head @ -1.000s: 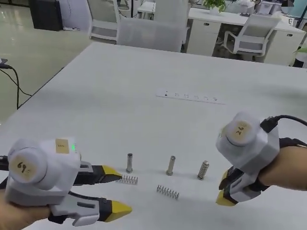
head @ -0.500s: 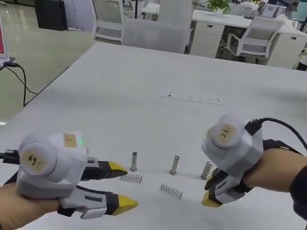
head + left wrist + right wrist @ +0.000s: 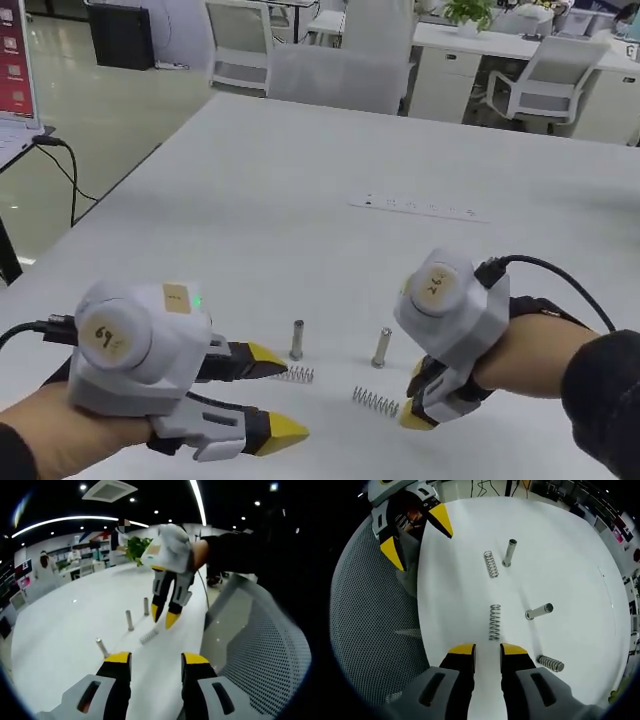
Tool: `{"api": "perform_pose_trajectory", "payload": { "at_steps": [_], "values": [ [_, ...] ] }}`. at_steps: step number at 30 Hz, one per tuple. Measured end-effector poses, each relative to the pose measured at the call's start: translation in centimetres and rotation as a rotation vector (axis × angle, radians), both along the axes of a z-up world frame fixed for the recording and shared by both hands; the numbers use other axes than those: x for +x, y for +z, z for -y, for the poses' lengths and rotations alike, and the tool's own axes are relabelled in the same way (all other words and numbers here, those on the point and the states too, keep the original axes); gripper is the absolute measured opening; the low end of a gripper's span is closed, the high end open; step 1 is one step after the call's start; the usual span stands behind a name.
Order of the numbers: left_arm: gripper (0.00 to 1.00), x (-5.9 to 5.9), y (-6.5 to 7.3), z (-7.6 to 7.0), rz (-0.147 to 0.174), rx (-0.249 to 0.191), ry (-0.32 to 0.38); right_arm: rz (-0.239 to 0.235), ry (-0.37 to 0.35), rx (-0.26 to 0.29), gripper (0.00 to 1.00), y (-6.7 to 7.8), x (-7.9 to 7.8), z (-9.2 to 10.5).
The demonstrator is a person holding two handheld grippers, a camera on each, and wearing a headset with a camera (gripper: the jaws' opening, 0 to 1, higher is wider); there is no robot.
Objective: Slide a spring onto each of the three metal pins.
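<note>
Left gripper fingers stand wide, empty. Right gripper fingers stand narrowly apart, empty, near a loose spring on the table. 3 pins stand and 2 springs lie loose. The right gripper view shows a 3rd spring on 1 pin, which the right gripper covers in the head view.

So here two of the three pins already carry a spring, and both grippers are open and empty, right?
Not quite: only one pin carries a spring. The right gripper view shows the sprung pin near two bare pins, with two loose springs lying on the table. The left gripper and right gripper are indeed open and empty.
</note>
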State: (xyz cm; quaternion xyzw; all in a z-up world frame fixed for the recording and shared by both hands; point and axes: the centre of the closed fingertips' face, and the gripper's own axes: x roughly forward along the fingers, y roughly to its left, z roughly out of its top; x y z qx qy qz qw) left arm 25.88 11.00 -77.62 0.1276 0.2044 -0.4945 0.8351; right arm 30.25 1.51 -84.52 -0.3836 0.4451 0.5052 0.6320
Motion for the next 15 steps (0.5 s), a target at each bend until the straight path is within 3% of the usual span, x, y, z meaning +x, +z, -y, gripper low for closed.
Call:
{"api": "perform_pose_trajectory", "payload": {
  "at_steps": [15],
  "values": [
    [0.33,0.3,0.0,-0.1,-0.001,-0.002,0.006,-0.014,0.035,-0.03,0.14,-1.7,1.0,-0.9]
  ]
}}
